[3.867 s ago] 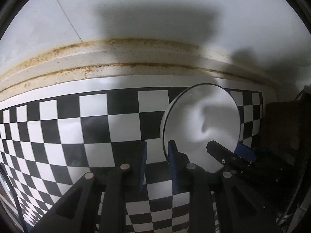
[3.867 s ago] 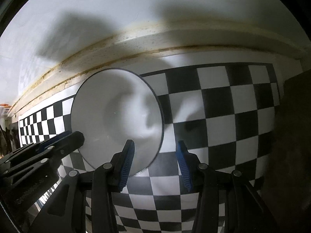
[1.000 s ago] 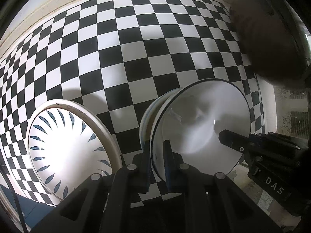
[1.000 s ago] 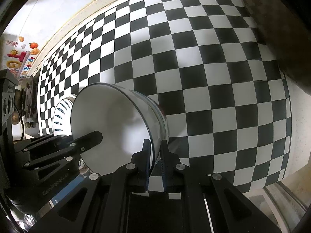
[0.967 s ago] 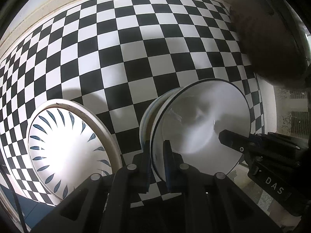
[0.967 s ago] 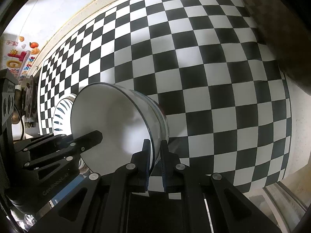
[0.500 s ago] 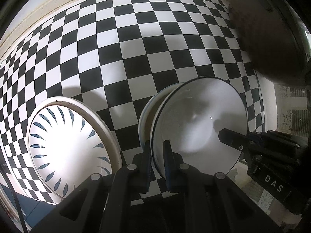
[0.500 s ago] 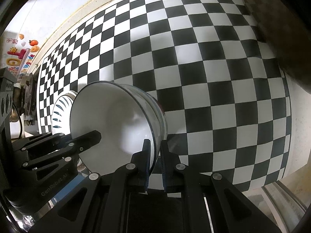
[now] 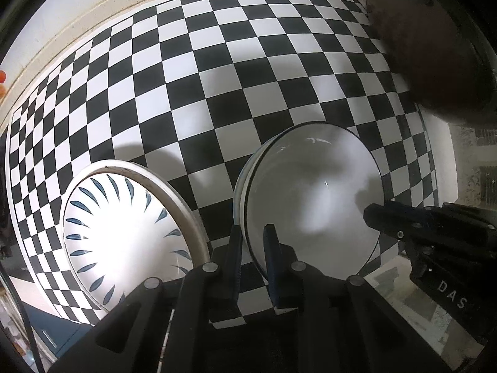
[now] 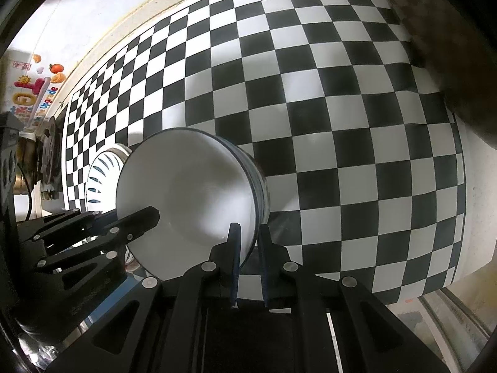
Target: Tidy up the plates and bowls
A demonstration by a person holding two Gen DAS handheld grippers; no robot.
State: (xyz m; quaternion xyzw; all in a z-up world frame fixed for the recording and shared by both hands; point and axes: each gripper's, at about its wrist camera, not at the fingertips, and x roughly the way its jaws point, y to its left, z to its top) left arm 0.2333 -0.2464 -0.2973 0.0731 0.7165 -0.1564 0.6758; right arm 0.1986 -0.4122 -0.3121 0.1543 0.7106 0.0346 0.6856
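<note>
White bowl (image 9: 313,199) now lifted; right hand-held gripper (image 9: 366,214) reads "DAS"

Strong fisheye bend in both views: the checkered cloth (image 9: 217,71) curves hard and each frame ends in a black ring. Light falls from above; the patterned plate (image 9: 124,233) glares nearly blown out in its centre, while the white bowl (image 9: 313,199) carries soft grey shadows inside. Above and right of the bowl, a dark brown shape (image 9: 435,46) is dim and blurred.
</note>
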